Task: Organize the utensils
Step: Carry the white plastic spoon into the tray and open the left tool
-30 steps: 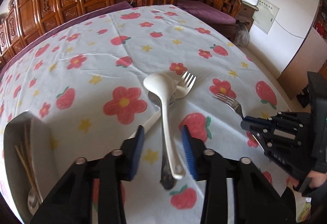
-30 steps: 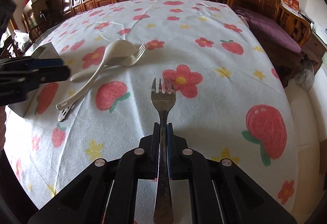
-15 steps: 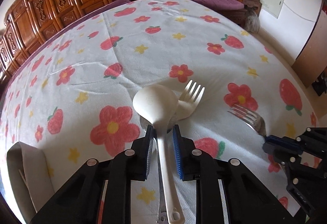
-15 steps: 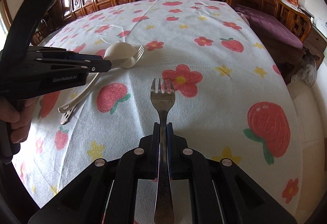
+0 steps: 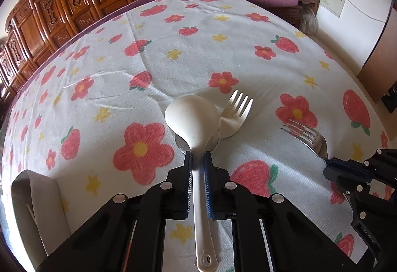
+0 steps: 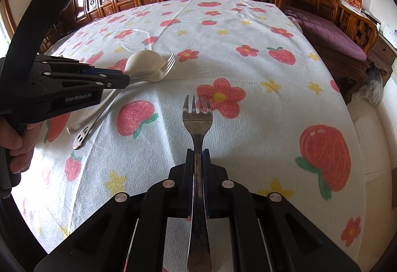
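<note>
The left tool point(image 5: 197, 160) has just been closing, and its blue-lined jaws now press on the neck of a cream plastic spoon with a broad round bowl point(image 5: 193, 119). The spoon's bowl lies at 12 o'clock from the jaws, and its handle runs back between the fingers to the 6 o'clock edge of the left wrist view. Under the bowl the rim of a steel spoon point(image 5: 180, 143) shows. Touching the bowl at about 2 o'clock lies a cream plastic fork point(image 5: 235, 115), tines pointing away. All rest on the surface, covered by a white cloth printed with red flowers, strawberries and yellow stars point(image 5: 173, 68).

The right tool point(image 6: 197, 156) is clamped on the handle of a tarnished steel fork point(image 6: 197, 120), whose tines point to 12 o'clock above the cloth. In the right wrist view the left tool sits at 9 o'clock, with a hand point(image 6: 17, 145) around its grip.

At 8 o'clock in the left wrist view stands a pale grey open container point(image 5: 37, 200) with a thin wooden stick inside.
</note>
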`<state>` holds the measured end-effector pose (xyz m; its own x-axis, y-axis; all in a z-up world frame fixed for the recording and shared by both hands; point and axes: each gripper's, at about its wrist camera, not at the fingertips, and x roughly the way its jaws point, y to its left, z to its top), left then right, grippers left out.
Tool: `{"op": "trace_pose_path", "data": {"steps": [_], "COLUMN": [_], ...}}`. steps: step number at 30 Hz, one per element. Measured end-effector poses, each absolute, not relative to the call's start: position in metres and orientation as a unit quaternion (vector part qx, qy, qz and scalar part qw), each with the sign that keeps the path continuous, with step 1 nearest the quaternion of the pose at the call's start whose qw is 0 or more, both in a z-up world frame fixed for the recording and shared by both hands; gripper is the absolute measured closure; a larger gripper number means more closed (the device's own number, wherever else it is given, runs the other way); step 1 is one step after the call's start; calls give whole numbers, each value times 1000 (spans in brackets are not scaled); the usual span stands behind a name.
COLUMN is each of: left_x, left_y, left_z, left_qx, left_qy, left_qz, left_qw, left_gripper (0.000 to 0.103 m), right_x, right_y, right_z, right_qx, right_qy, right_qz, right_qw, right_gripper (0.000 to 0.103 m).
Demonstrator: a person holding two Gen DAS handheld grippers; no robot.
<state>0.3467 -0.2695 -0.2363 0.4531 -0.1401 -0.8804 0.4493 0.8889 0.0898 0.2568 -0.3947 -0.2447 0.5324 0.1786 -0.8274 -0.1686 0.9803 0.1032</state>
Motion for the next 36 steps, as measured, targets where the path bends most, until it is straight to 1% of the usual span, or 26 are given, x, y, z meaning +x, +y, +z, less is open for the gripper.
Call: {"op": "trace_pose_path", "data": {"steps": [5, 13, 18, 25, 31, 36], "left_x": [339, 316, 299, 278, 267, 264], "left_y": [-260, -232, -206, -163, -120, -82], "left_z": [-223, -185, -158, -126, -111, -115], "left_qx": [149, 129, 117, 109, 88, 72], "left_qy": [482, 454, 435, 411, 396, 395], "left_qz": [-179, -182, -182, -174, -161, -150], "left_qw": [845, 863, 874, 888, 900, 904], "left_gripper": [95, 95, 95, 95, 95, 95], "right_x": [256, 255, 255, 251, 248, 246], "right_y": [-394, -385, -370, -332, -298, -266], "right_z": [-244, -233, -214, -188, -167, -154], "right_qx": [8, 9, 20, -4, -21, -26], "right_qy": [474, 467, 454, 438, 423, 416], "right_qz": [96, 100, 108, 123, 139, 158], "right_qw": [875, 879, 884, 891, 895, 895], "right_gripper": [95, 95, 95, 95, 95, 95]}}
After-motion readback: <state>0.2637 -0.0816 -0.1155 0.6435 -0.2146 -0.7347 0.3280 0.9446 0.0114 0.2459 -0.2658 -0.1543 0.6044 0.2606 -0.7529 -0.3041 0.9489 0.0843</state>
